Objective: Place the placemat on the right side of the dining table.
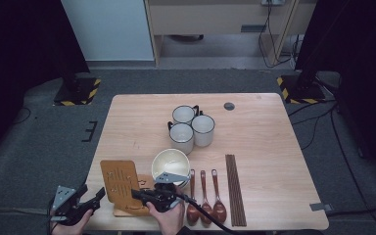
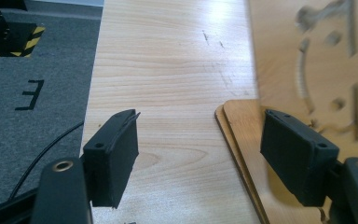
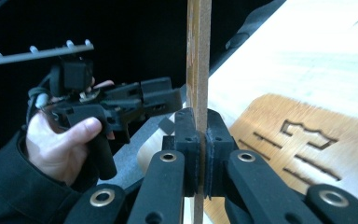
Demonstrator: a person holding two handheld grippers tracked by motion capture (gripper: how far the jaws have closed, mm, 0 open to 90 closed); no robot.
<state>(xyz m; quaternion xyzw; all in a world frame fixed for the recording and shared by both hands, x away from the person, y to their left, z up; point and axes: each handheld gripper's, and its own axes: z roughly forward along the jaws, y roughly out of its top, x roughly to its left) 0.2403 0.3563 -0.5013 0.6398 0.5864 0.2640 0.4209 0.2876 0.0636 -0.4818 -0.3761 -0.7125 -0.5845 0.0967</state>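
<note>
Gripping an upright wooden panel at the near edge of the surface

Clenched on the thin edge of the upright wooden panel (image 3: 198, 56), the right gripper (image 3: 200, 135) holds it standing over the flat wooden base board (image 3: 303, 140); the left gripper (image 2: 200, 154) hangs with its jaws spread and nothing between them, just beside the board's left edge; both boards sit at the near left of the surface (image 1: 264, 132), close to a white bowl (image 1: 170, 164).

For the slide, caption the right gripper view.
Right tool clamps an upright wooden board edge-on above a carved base plate.
</note>
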